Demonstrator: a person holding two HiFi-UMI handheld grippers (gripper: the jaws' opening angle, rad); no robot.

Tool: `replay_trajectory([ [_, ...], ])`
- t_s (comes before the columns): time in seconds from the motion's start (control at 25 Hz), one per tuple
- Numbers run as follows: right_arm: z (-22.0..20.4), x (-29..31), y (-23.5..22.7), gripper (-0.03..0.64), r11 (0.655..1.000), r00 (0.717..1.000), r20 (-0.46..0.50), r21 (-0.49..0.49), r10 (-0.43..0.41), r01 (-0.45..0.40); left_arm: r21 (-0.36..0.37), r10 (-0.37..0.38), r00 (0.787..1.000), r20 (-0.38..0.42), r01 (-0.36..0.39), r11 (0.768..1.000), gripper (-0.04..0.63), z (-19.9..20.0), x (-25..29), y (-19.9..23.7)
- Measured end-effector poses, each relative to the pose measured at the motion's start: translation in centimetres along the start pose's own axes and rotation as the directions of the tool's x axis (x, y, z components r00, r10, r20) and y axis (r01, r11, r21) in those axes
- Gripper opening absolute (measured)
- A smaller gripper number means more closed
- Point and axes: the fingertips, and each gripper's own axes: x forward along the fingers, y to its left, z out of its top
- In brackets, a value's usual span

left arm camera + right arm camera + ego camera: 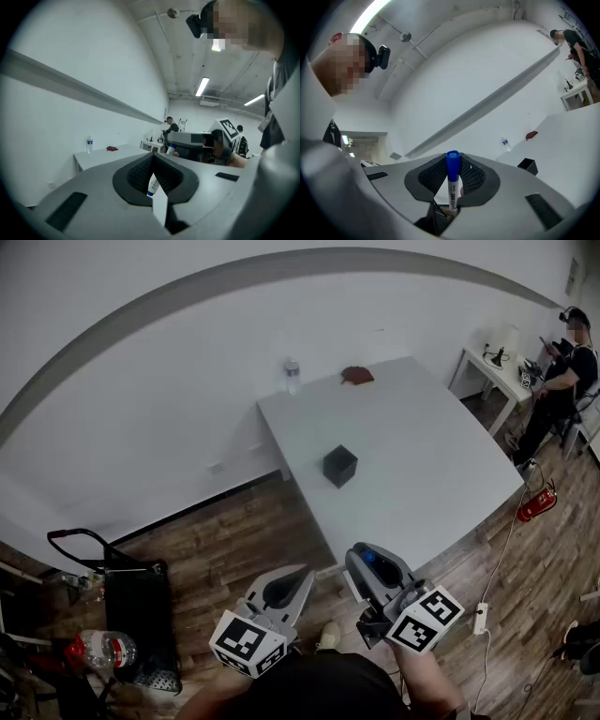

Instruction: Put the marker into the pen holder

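Note:
The black square pen holder [339, 466] stands on the white table [422, 456], also seen far off in the right gripper view [527, 165]. My right gripper [370, 563] is low, in front of the table's near corner, and is shut on a white marker with a blue cap [453, 173], cap pointing forward [367, 557]. My left gripper [286, 589] hangs beside it over the wood floor with its jaws together. A small white and blue piece [153, 184] shows in the hollow between its jaws; I cannot tell what it is. The right gripper [197, 140] appears in the left gripper view.
A water bottle [292, 376] and a red cloth [357, 375] lie at the table's far edge. A person [562, 371] sits at a desk at the right. A red extinguisher [536, 505], a power strip [482, 618] and a black cart [136, 615] are on the floor.

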Motion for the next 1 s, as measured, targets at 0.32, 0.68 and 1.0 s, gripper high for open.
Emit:
replay_trajectory([
  [0.32,0.8,2.7,-4.0,0.072,0.999,0.999,-0.010,-0.002,-0.042,0.042,-0.010,-0.012,1.000,-0.010,0.012,1.000,0.006,0.5,4.1,3.4],
  [0.68,1.5,8.0,-9.9,0.072,0.980,0.981,-0.007,-0.046,-0.193,0.193,-0.005,-0.106,0.994,-0.021,0.106,0.994,0.006,0.7,9.4,9.9],
  [1.0,2.6,12.8,-14.4,0.072,0.930,0.933,0.036,-0.072,-0.358,0.360,-0.004,-0.208,0.977,-0.046,0.208,0.978,0.006,0.7,12.4,16.0],
])
